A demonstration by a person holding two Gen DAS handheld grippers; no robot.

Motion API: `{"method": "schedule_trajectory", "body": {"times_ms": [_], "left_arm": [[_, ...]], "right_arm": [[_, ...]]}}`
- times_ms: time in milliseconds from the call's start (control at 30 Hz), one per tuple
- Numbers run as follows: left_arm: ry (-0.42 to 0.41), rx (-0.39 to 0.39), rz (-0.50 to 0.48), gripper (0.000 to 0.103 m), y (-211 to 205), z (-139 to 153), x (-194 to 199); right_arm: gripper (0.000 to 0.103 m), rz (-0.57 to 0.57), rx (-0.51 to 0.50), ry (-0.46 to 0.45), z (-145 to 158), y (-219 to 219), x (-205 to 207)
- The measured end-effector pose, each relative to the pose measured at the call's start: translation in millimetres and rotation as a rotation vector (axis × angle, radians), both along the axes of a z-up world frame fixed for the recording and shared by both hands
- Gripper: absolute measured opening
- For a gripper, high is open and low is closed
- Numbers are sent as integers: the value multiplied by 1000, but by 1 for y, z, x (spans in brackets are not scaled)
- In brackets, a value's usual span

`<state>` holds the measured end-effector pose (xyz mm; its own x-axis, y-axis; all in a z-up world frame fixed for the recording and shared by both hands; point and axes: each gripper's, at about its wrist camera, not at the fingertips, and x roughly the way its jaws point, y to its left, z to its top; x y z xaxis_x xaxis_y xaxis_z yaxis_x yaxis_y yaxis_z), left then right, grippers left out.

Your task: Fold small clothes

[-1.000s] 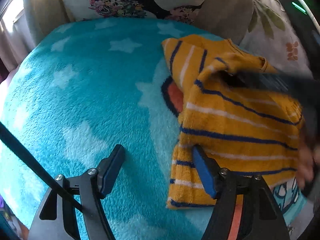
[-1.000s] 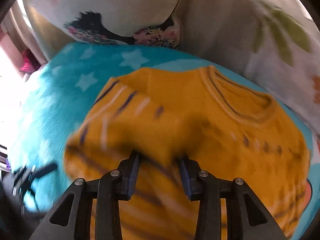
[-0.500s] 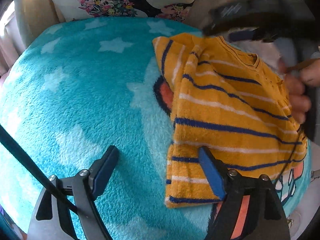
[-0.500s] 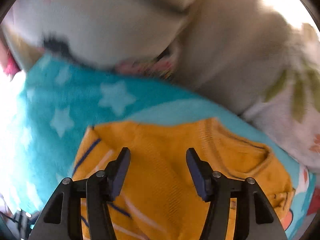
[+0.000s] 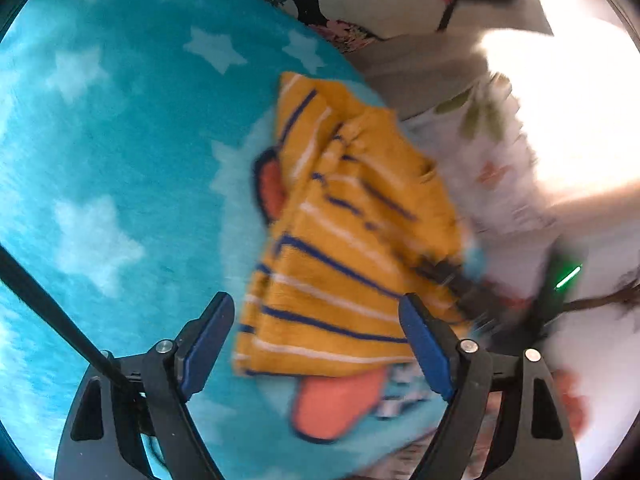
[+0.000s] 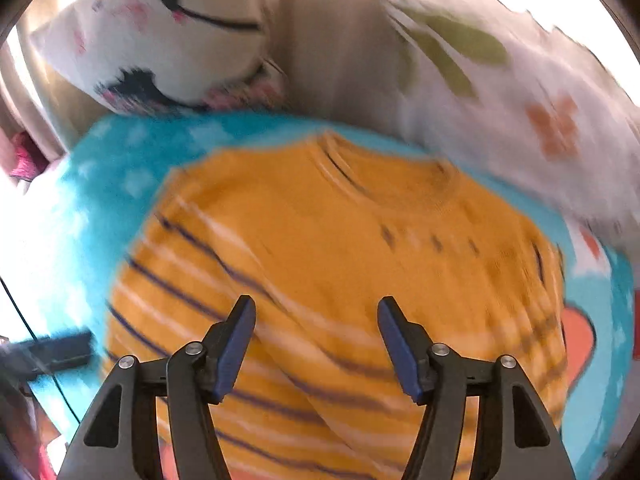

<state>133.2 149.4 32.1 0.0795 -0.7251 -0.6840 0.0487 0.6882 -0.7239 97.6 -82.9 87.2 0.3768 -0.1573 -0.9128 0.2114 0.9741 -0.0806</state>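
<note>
Mustard-yellow knitwear, a small striped sweater (image 5: 352, 240), lies folded on a turquoise star-printed blanket (image 5: 120, 140) spread over what looks like a bed. In the left wrist view the sweater runs from about 12 o'clock of centre down toward 6 o'clock, its navy and white stripes crossing it, one sleeve laid over the body. Its lower hem sits between the two blue-padded fingers (image 5: 208, 344) of the left gripper (image 5: 316, 340), but the pads do not press on it; the fingers stand wide apart and have just been opening further, with the cloth lying loose below them. An orange cartoon shape (image 5: 340, 400) printed on the blanket shows just under the hem at 6 o'clock.

In the right wrist view the sweater (image 6: 340, 260) fills the middle, its neckline toward 12 o'clock. The right gripper (image 6: 316, 344) hangs over the striped part, its fingers (image 6: 236, 344) spread apart with nothing clamped; they too have just been opening, and the knit lies flat beneath them. Both views are smeared by motion blur.

A white cushion (image 6: 160, 40) with a drawn face and flowers sits at 11 o'clock beyond the blanket, and a pale fabric (image 6: 500, 92) printed with green leaves and orange blossoms lies at 2 o'clock, touching the blanket's edge.
</note>
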Motion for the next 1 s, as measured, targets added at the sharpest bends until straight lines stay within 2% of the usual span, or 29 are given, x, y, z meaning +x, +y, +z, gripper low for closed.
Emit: {"method": "schedule_trajectory", "body": {"times_ms": [133,267,433,533,600,667,767,867,933,1000], "left_arm": [[77,-120,38,88,3,-6,-3],[134,-239,62,90,-2,-7,-14],[190,-348,73,91,-23,-1,-37],[232,-425,66,92,-39,-3,-57],[242,-451,50,92,-52,-2,-71],[239,-439,43,92,-61,-1,-82],[218,-407,39,92,-75,2,-96],[183,-325,54,92,-81,5,-109],[140,-233,56,92,-87,10,-117],[90,-159,54,92,-93,15,-125]], "right_arm": [[71,-109,48,41,-21,-37,-50],[72,-170,109,21,-25,-69,-92],[73,-208,72,19,-25,-100,-132],[73,-205,91,-9,-15,-116,-152],[73,-193,59,-18,-8,-117,-161],[75,-188,14,-14,-5,-119,-169],[75,-195,12,-34,4,-129,-188],[75,-196,15,-113,23,-137,-203],[75,-184,61,-165,31,-139,-207],[75,-148,110,-173,27,-137,-196]]}}
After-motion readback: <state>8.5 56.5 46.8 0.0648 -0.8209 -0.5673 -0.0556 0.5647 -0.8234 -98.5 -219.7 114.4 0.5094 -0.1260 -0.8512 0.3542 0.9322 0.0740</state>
